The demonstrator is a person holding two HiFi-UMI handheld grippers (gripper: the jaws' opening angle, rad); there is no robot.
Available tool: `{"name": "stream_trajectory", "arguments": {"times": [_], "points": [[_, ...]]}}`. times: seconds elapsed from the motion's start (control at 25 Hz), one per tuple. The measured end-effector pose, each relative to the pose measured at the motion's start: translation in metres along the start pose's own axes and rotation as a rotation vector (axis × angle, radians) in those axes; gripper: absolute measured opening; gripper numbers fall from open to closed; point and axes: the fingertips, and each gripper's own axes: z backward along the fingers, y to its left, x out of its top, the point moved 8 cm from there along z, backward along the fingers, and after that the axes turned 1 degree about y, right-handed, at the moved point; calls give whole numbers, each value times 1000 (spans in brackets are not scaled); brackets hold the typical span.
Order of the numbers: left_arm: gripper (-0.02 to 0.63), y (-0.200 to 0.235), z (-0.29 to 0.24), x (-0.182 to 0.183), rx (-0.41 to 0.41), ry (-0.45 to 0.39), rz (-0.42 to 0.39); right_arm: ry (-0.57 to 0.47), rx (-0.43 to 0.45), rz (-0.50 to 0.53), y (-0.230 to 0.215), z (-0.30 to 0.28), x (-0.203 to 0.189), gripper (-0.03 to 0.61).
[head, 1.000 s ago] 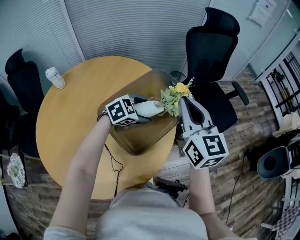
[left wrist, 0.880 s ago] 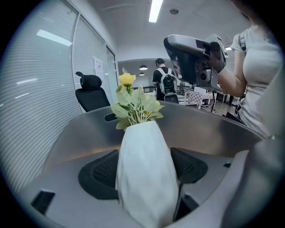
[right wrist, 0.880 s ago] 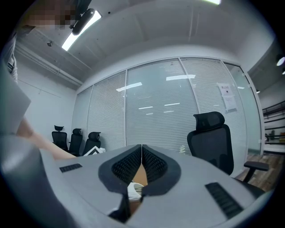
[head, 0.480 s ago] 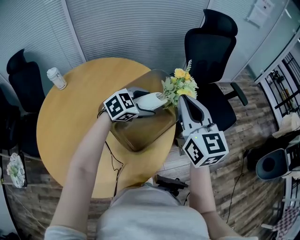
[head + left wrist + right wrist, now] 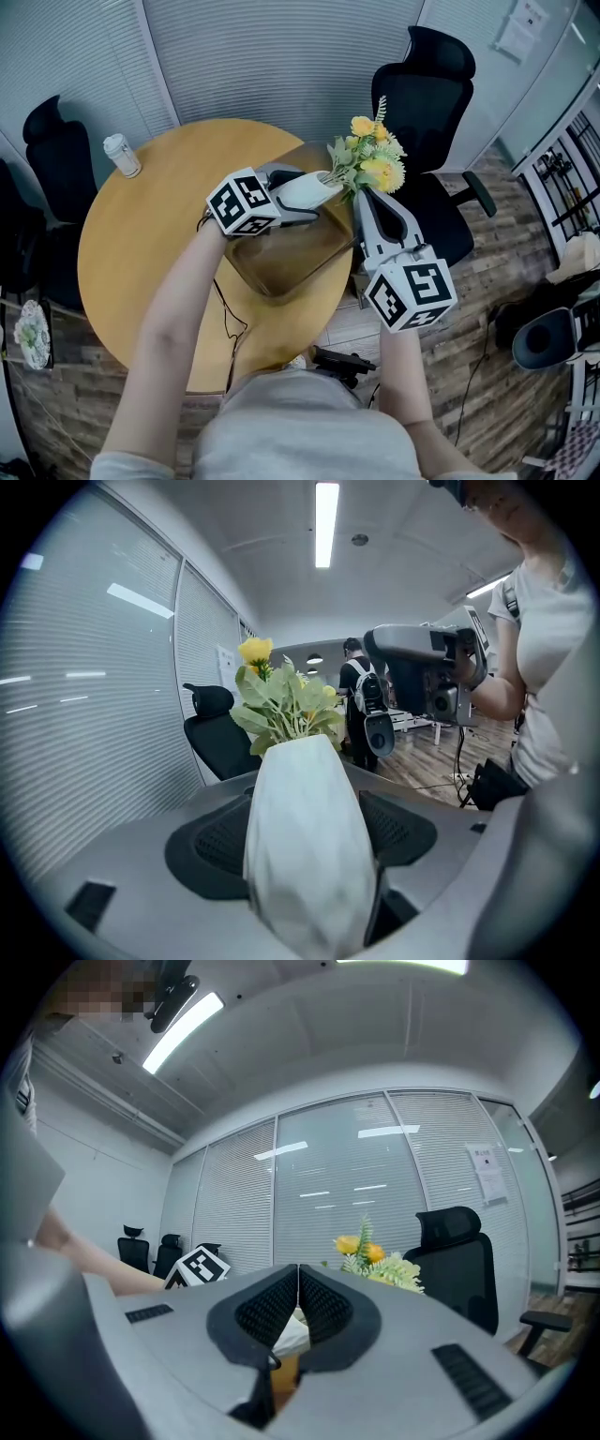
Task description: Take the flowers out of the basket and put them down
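Note:
A bunch of yellow flowers with green leaves (image 5: pixel 370 161) stands in a white faceted vase (image 5: pixel 302 190). My left gripper (image 5: pixel 314 194) is shut on the vase's body and holds it tilted above the brown basket (image 5: pixel 281 267), clear of its rim. In the left gripper view the vase (image 5: pixel 305 855) fills the gap between the black pads (image 5: pixel 211 846), with the flowers (image 5: pixel 281 705) beyond. My right gripper (image 5: pixel 361 194) is shut, its tip at the basket's right rim, just under the flowers. In the right gripper view its pads (image 5: pixel 272 1307) meet, and the flowers (image 5: pixel 375 1260) show behind.
The basket sits at the right edge of a round wooden table (image 5: pixel 141 253). A white jar (image 5: pixel 122 155) stands at the table's far left. Black office chairs stand behind the table (image 5: pixel 422 84) and to its left (image 5: pixel 56 159). A cable (image 5: pixel 225 319) trails over the near edge.
My left gripper has lifted the vase with the flowers up out of the basket and tipped it more upright. The right gripper has kept its place.

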Motion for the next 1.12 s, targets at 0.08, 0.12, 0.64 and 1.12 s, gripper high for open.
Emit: {"name": "stream_trajectory", "arguments": {"times": [0.08, 0.12, 0.64, 1.12], "points": [[367, -1, 4, 2, 13, -21, 11, -4, 5, 3, 1, 2, 2, 26], [367, -1, 6, 3, 21, -33, 19, -5, 8, 4, 2, 1, 3, 26], [367, -5, 43, 19, 139, -195, 82, -14, 80, 19, 17, -5, 8, 26], [367, -23, 74, 34, 265, -262, 99, -10, 190, -21, 24, -10, -1, 26]]}}
